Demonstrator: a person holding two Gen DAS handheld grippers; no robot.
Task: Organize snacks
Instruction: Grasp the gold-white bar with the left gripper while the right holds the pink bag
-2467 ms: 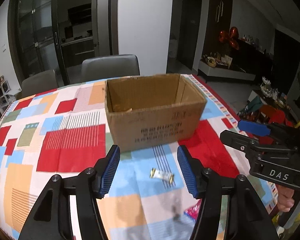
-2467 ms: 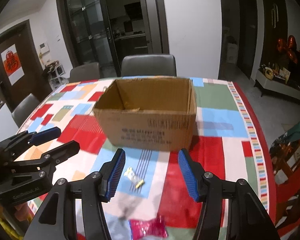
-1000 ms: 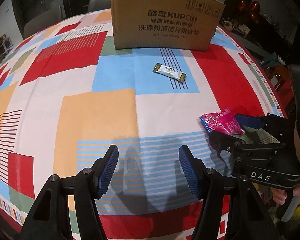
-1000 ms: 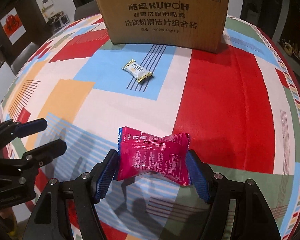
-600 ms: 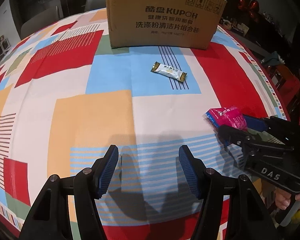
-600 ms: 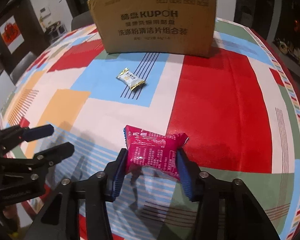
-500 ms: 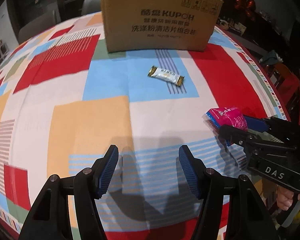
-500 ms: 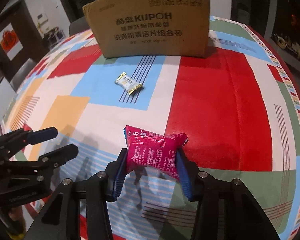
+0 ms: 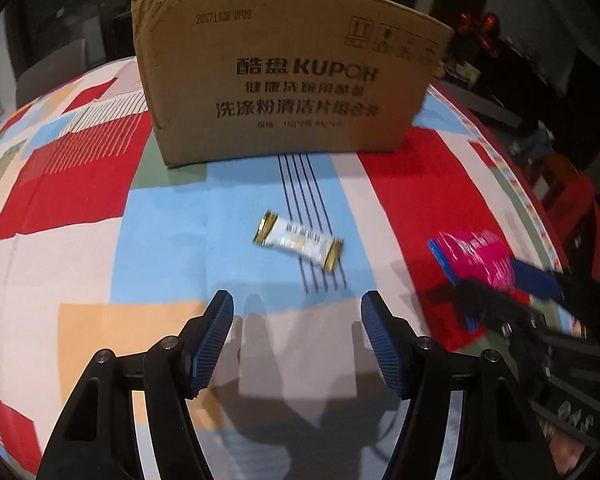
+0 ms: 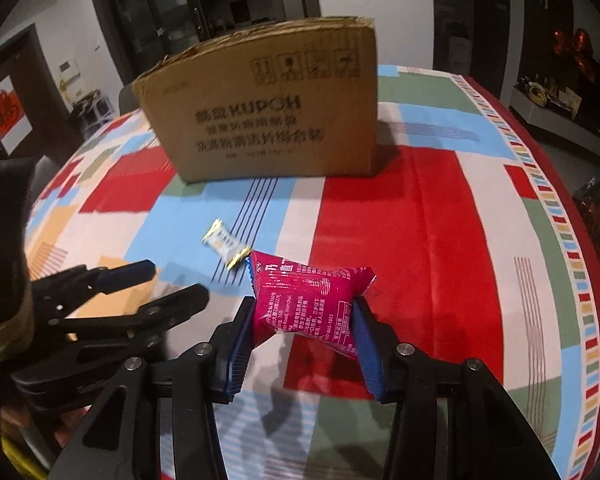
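The right gripper (image 10: pixel 302 322) clamps a pink snack packet (image 10: pixel 310 298) between its blue pads, raised above the patchwork tablecloth (image 10: pixel 440 216). The left gripper (image 9: pixel 297 322) stands with its jaws spread and empty; a white-and-gold snack bar (image 9: pixel 299 242) lies at its 12 o'clock, short of the cardboard box (image 9: pixel 288 76) farther along that line.

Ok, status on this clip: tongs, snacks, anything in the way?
Right tongs shut on pink snack packet. Left tongs open, empty. White-and-gold snack bar on tablecloth, short of cardboard box. Path to box unobstructed.
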